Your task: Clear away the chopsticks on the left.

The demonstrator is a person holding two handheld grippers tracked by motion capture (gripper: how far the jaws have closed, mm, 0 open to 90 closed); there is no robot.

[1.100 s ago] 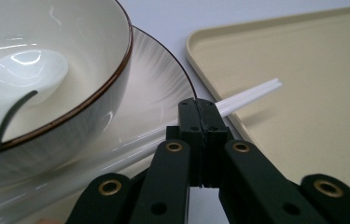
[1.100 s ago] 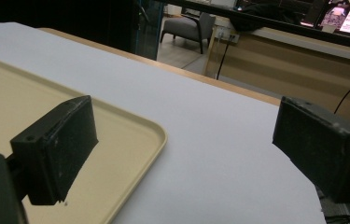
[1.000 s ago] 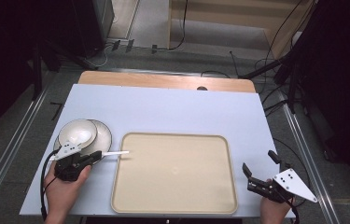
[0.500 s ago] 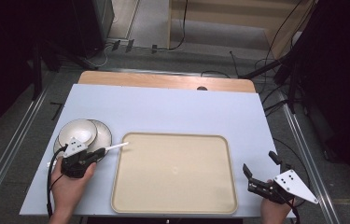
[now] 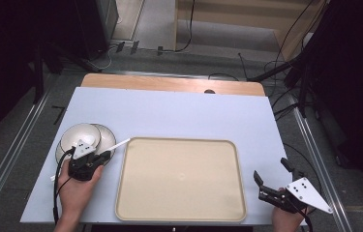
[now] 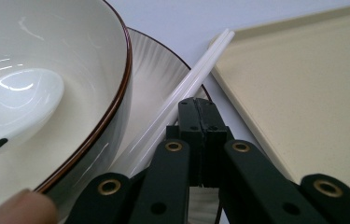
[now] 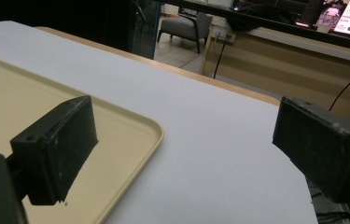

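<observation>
A pair of white chopsticks (image 5: 119, 144) (image 6: 200, 70) sticks out from my left gripper (image 5: 105, 155) (image 6: 203, 105), whose jaws are pressed together on them. The chopsticks slant over the right rim of a ribbed plate (image 5: 107, 137) (image 6: 158, 70), and their tip is close to the beige tray's (image 5: 179, 141) (image 6: 303, 93) left corner. A cream bowl (image 5: 79, 134) (image 6: 79, 51) with a brown rim sits on that plate and holds a white spoon (image 6: 18, 102). Off the tray's (image 7: 130, 116) right front corner, my right gripper (image 5: 270, 169) (image 7: 186, 126) is open, with nothing between its jaws.
The pale blue table top (image 5: 179, 116) stretches behind the tray to a wooden strip (image 5: 169, 84) at the far edge. Cables and dark stands lie on the floor beyond it. Metal rails run along both sides of the table.
My left gripper has moved a little away from the front edge, toward the bowl, carrying the chopsticks with it. The right gripper has stayed put.
</observation>
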